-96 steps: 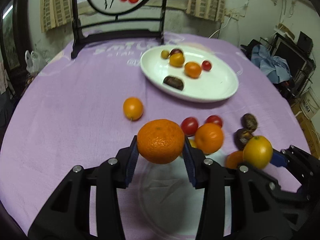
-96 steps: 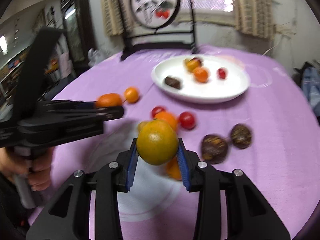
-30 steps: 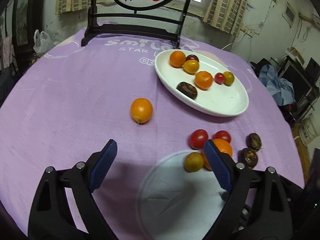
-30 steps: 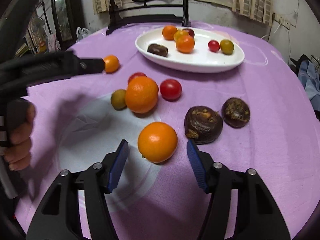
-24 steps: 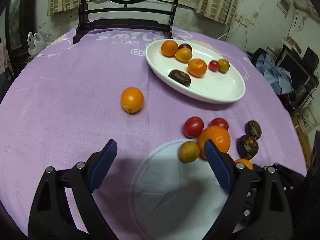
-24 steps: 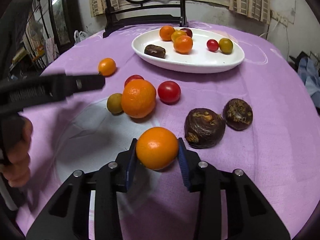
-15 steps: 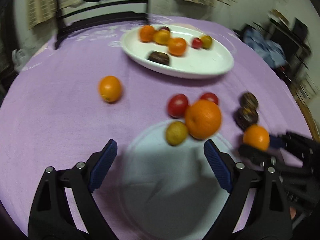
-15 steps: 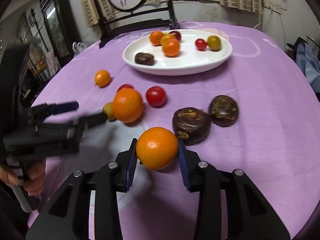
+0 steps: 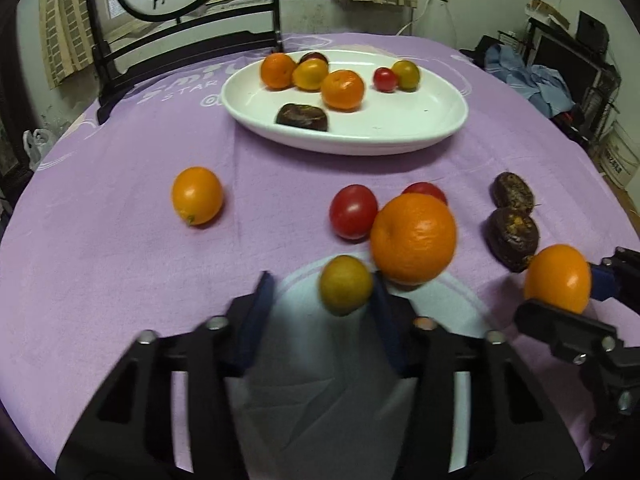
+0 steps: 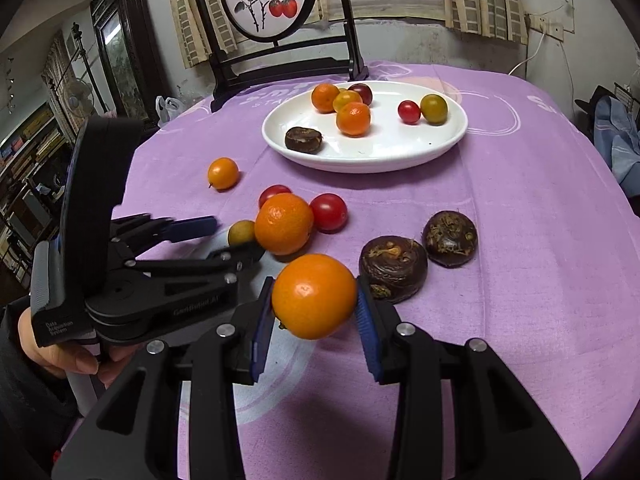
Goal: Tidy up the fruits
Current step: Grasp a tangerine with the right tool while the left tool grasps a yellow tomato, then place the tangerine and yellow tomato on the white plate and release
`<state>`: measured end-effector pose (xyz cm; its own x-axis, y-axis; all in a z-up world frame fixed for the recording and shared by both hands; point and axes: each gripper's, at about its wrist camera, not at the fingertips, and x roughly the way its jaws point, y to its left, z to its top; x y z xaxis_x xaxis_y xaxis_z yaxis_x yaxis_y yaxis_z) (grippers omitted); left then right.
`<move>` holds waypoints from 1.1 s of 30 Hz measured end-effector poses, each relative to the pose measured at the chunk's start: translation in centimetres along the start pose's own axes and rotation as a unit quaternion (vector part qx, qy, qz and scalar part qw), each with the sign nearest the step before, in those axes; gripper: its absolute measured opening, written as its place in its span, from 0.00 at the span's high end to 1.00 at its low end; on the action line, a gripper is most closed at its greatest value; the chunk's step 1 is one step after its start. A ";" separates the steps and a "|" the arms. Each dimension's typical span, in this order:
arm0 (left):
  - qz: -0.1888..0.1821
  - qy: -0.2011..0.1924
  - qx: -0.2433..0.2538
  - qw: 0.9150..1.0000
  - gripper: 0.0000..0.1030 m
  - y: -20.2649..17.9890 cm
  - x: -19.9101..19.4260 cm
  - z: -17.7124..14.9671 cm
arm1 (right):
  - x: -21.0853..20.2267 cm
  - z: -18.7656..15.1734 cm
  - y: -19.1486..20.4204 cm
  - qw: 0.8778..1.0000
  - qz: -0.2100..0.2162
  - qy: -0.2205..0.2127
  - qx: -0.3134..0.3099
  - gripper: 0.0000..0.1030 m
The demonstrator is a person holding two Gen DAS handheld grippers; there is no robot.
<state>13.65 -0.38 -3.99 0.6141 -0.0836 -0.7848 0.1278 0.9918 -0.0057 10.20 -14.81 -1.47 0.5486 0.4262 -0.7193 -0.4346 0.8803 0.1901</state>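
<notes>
Right-wrist view: the right gripper (image 10: 314,312) pinches an orange (image 10: 314,297) between its blue pads, lifted clear of the purple tablecloth (image 10: 540,220). To its left, the left gripper (image 10: 228,234) is closing its jaws around a small yellow-green fruit (image 10: 241,232); in the left-wrist view that fruit (image 9: 346,285) sits against one pad, the other pad still apart from it. A large orange (image 10: 284,223) lies just beside the small fruit, crowding the left gripper's tip. Two red tomatoes (image 10: 328,212) rest just behind the large orange, and two dark brown fruits (image 10: 393,269) lie to its right. A small orange (image 10: 223,173) sits well apart, to the left. The white plate (image 10: 376,156) stands beyond the large orange, holding oranges, tomatoes and one dark fruit. A hand (image 10: 68,354) grips the left tool's handle.
</notes>
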 end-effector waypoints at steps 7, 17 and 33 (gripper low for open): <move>-0.013 -0.008 -0.009 1.000 0.75 0.3 -1.7 0.0 | -0.4 0.1 -0.1 1.000 -0.001 -0.012 0.001 0.63; -0.043 -0.070 -0.018 0.996 0.75 -0.6 -8.9 3.2 | -4.0 1.6 0.5 0.997 0.014 -0.077 0.014 0.62; 0.066 -0.014 -0.048 0.997 0.75 2.9 1.7 13.7 | 6.6 12.7 -3.1 0.996 -0.079 -0.010 -0.035 0.63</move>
<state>25.71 1.02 3.19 0.6418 0.0474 -0.7654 -0.0296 0.9989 0.0371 24.21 -12.06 1.69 0.6279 0.2886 -0.7228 -0.3901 0.9203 0.0286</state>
